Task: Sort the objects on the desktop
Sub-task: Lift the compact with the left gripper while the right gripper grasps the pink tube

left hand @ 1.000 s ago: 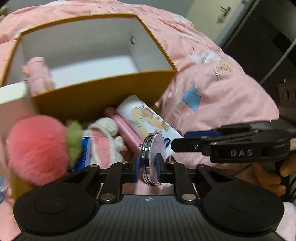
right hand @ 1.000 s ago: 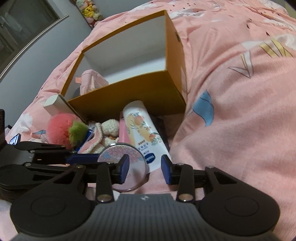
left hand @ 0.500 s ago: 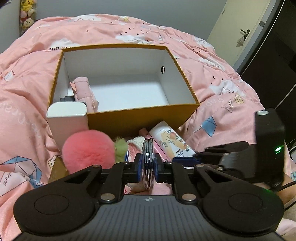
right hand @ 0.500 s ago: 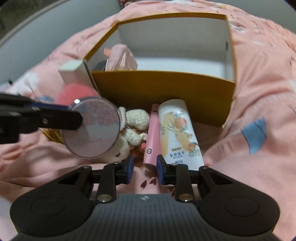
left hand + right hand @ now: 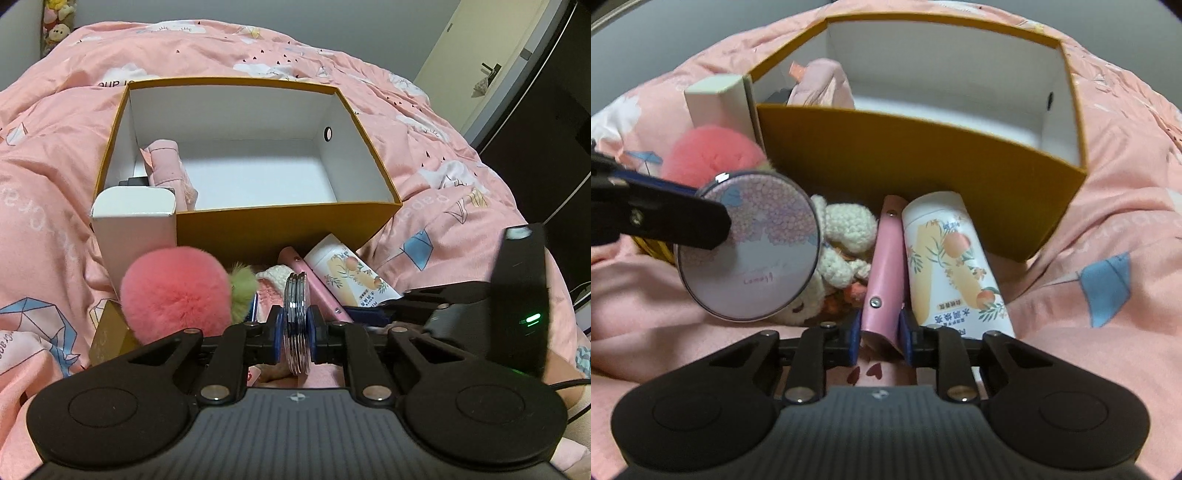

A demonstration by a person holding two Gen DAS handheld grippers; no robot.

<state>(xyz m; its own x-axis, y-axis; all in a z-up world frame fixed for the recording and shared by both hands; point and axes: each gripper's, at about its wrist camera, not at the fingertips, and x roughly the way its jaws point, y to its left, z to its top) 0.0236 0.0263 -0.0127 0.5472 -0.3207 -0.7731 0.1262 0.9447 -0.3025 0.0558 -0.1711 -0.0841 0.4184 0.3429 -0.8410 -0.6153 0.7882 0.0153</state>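
Note:
My left gripper (image 5: 297,334) is shut on a round compact mirror (image 5: 296,321), seen edge-on; in the right wrist view the compact (image 5: 750,247) hangs above the bedding at the left. My right gripper (image 5: 881,338) is closing its jaws on the near end of a flat pink case (image 5: 882,273), and both pads touch its sides. The case lies beside a white tube with a peach print (image 5: 945,258), in front of the yellow box (image 5: 288,221). The box has a white inside and holds a pink pouch (image 5: 166,166).
A fluffy pink pompom (image 5: 173,295), a crocheted bunny (image 5: 846,229) and a small white carton (image 5: 133,225) crowd the box's front left corner. Everything rests on a soft pink quilt (image 5: 443,221). A dark cabinet and a door stand to the right.
My left gripper has lifted the compact and drawn back, so the whole box shows. My right gripper has swung over to the pink case and narrowed its jaws around it.

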